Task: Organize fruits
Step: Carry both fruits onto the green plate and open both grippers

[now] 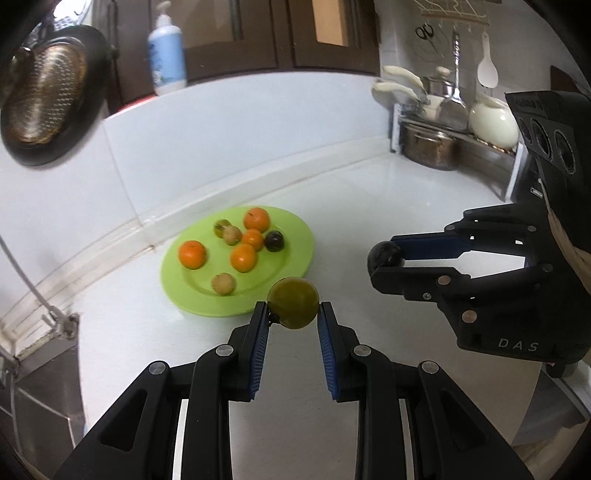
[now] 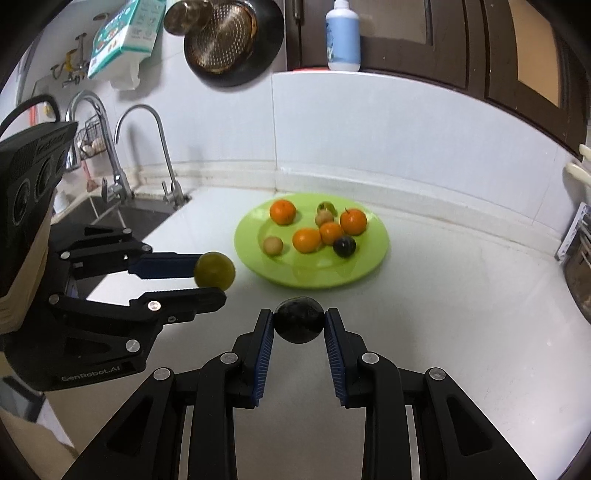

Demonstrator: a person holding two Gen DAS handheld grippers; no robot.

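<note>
A green plate (image 1: pixel 295 236) (image 2: pixel 369 254) on the white counter holds several oranges (image 1: pixel 192 254) (image 2: pixel 282 211), two pale round fruits, a small green one and a dark plum (image 1: pixel 274 240) (image 2: pixel 344 246). My left gripper (image 1: pixel 293 308) (image 2: pixel 212 282) is shut on a green round fruit (image 1: pixel 293 302) (image 2: pixel 215 270), held above the counter just short of the plate's near rim. My right gripper (image 2: pixel 300 320) (image 1: pixel 384 264) is shut on a dark plum (image 2: pixel 300 319) (image 1: pixel 384 255), in front of the plate and to the right of the left gripper.
A sink (image 2: pixel 122 218) with two taps (image 2: pixel 162 147) lies left of the plate. A pan and strainer (image 2: pixel 229 37) hang on the wall. A bottle (image 2: pixel 342 35) stands on the ledge. Pots and a rack (image 1: pixel 443 129) fill the right corner.
</note>
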